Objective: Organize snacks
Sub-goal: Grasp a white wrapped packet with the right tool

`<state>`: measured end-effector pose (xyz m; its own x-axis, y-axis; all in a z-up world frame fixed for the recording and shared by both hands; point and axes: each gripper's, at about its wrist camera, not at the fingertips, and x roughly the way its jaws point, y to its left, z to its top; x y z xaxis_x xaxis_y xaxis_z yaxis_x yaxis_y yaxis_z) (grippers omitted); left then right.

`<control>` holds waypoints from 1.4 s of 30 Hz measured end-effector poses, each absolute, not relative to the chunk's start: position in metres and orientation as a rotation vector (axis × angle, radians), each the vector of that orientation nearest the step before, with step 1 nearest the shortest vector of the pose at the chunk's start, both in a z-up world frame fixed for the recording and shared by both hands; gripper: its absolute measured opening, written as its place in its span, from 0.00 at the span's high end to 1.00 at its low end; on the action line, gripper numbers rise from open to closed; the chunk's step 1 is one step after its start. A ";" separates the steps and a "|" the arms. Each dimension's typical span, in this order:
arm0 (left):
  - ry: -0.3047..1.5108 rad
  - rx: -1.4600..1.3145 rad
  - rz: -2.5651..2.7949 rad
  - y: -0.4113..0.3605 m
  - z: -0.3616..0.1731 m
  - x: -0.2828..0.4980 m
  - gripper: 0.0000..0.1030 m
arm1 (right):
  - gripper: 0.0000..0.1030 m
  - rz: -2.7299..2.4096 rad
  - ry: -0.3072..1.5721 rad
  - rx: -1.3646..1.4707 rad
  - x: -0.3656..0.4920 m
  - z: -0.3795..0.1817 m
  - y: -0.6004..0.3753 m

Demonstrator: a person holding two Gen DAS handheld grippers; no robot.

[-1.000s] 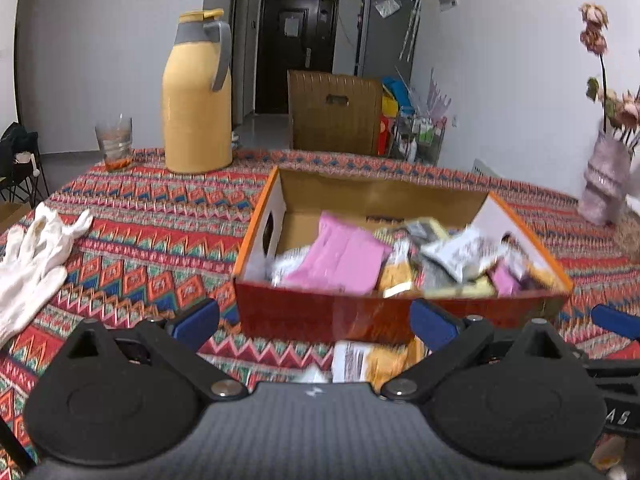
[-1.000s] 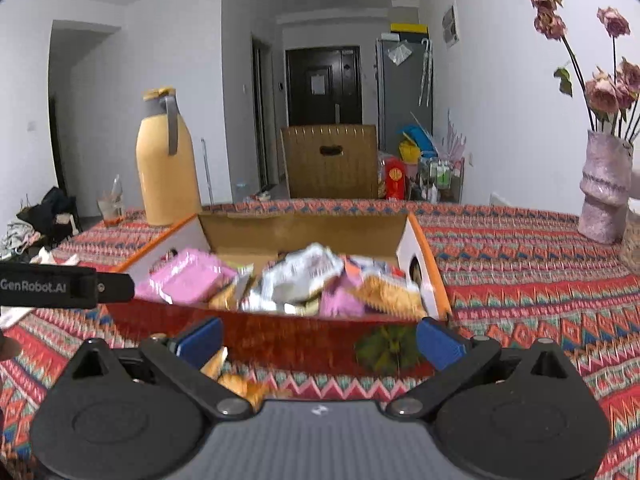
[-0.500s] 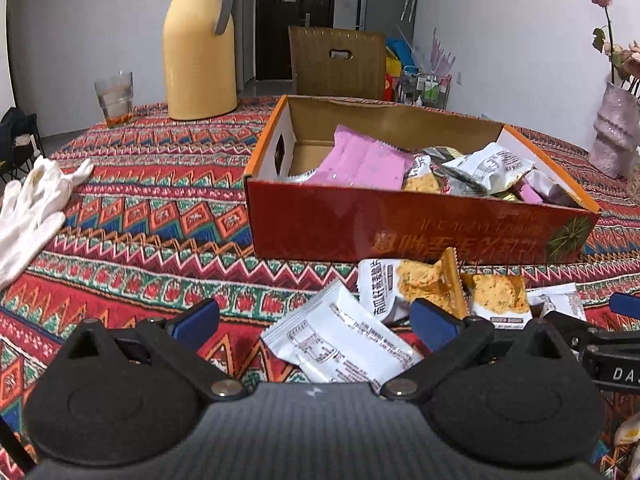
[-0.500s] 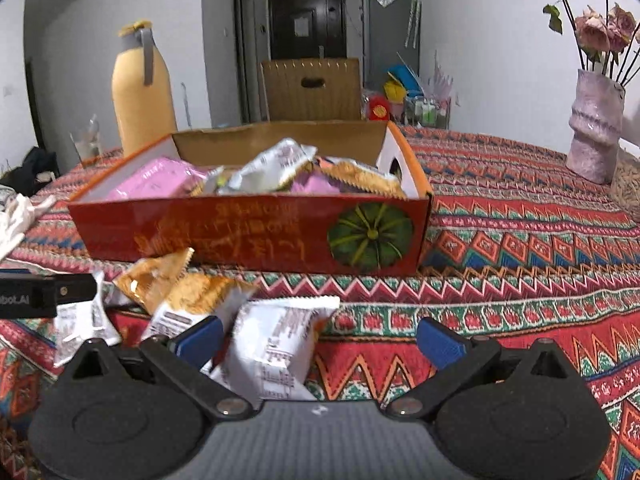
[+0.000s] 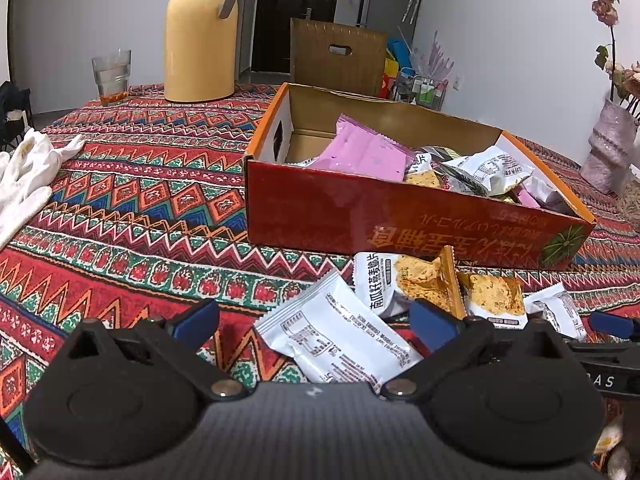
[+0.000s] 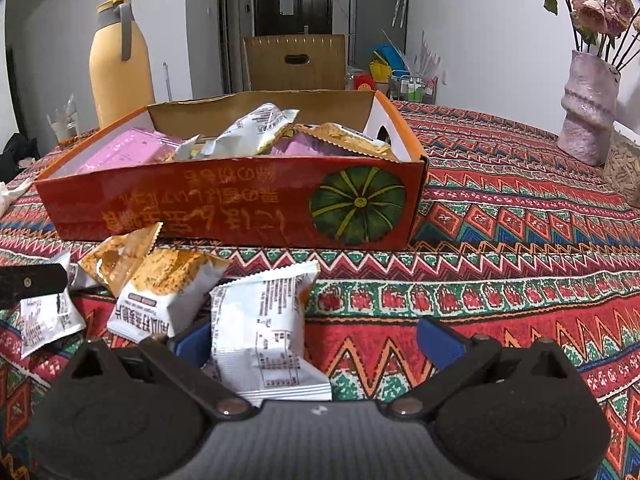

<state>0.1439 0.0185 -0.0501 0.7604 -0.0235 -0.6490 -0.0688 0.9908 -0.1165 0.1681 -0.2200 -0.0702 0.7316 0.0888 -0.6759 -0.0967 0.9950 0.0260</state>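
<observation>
Item: loose snack packets, lying on the patterned red woven tablecloth (image 5: 132, 200) just in front of the box.
- White crinkle-edged foil packet with printed back label (image 5: 336, 340), flat on the cloth, between the parted fingers of the left gripper (image 5: 314, 318); not clamped.
- A second white printed-back foil packet (image 6: 262, 332), between the parted fingers of the right gripper (image 6: 316, 338), close against the left-hand pad; contact cannot be confirmed from this low angle.
- Orange-and-white cracker packets (image 5: 432, 284), overlapping one another, beside both white ones.

Container: long red cardboard box with orange rim and a green pumpkin print (image 6: 248, 208), open-topped. Contents: pink foil pouch (image 5: 364, 154), white and silver wrappers, orange cracker packets, heaped toward the end with the pumpkin print; the other end shows bare floor.

Risks, as judged:
- Slippery flat foil may skid out of closing jaws, or an overlapping neighbour may be pinched along with it.
- The two grippers work close together; a collision is possible.
- A packet dropped on the heaped end could slide over the rim.

Surroundings: tall yellow thermos jug (image 5: 202, 32), drinking glass (image 5: 112, 76), white cloth gloves (image 5: 24, 172), pale pink vase of dried roses (image 6: 588, 108).
</observation>
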 end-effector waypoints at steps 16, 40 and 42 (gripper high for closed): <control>0.712 -0.153 0.030 0.021 -0.051 0.144 0.00 | 0.60 0.190 0.667 -0.022 0.153 -0.064 -0.213; 0.884 -0.101 0.169 0.000 -0.056 0.171 0.00 | 0.61 0.163 0.532 0.077 0.135 -0.054 -0.233; 0.891 -0.081 0.187 -0.002 -0.057 0.170 0.00 | 0.61 0.168 0.528 0.080 0.134 -0.053 -0.234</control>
<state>0.1705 -0.0024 -0.0572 0.6140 0.1281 -0.7788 -0.1954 0.9807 0.0073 0.1341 -0.2337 -0.0534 0.8504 0.1797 -0.4945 -0.1385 0.9832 0.1190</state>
